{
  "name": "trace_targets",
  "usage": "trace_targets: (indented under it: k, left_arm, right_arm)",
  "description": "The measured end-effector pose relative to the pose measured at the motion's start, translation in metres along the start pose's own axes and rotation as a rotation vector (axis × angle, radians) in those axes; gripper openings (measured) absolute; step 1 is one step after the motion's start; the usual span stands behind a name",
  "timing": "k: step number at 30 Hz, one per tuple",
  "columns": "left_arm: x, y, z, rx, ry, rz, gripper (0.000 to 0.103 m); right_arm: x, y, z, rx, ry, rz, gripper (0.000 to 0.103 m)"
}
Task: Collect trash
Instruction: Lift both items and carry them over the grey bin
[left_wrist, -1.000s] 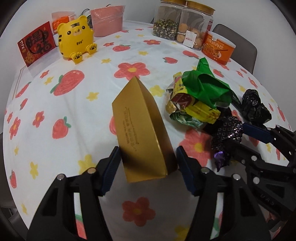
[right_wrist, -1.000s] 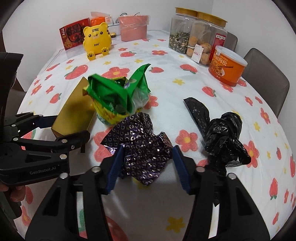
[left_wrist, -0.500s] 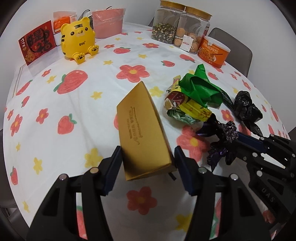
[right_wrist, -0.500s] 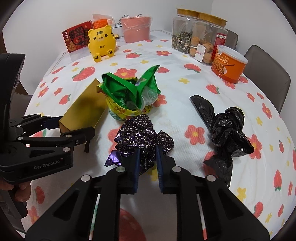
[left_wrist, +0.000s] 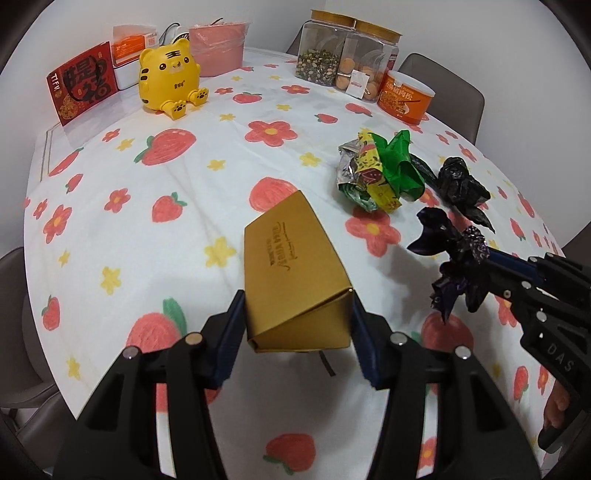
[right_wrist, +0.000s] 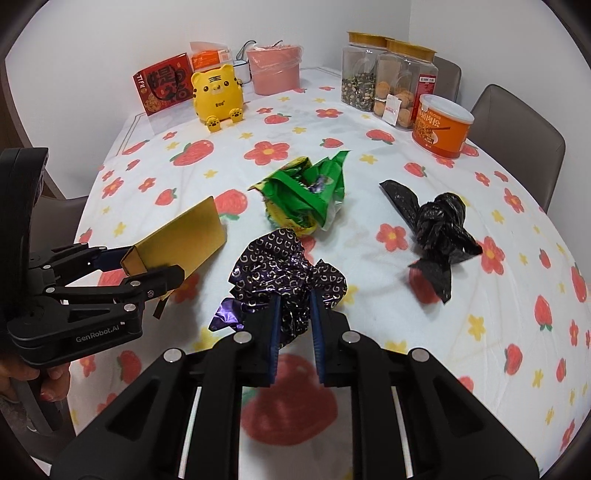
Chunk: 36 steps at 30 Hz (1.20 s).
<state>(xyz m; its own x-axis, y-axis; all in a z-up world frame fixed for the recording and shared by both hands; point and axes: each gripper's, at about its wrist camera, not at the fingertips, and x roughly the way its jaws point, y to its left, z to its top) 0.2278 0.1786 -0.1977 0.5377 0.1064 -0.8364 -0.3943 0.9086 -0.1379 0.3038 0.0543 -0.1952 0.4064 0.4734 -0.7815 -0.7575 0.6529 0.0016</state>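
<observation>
Hiding box base — left gripper's fingers

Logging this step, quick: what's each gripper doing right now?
Left gripper: closed on the gold box.
Right gripper: shut on the purple wrapper.

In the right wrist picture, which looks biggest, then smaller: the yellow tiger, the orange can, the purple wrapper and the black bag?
1. purple wrapper, though it is nearest the camera
2. black bag
3. orange can and yellow tiger: look about alike, too close to rank
</observation>
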Motion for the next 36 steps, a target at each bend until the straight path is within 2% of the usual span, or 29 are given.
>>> trace_targets:
  k: [18, 29, 36]
  left_arm:
    - [-0.066, 0.026, -0.055, 0.004, 0.009, -0.032, 0.051]
    - [-0.112, 0.041, -0.059, 0.007, -0.055, -0.047, 0.051]
    - [-0.159, 0.082, -0.086, -0.036, -0.096, 0.002, 0.051]
  right_arm:
    - [-0.051, 0.055, -0.029, 0.012, -0.007, 0.021, 0.014]
    - [-0.086, 0.083, -0.036, -0.001, -0.039, 0.015, 0.014]
    - [-0.106, 0.132, -0.033, -0.09, -0.059, 0.072, 0.014]
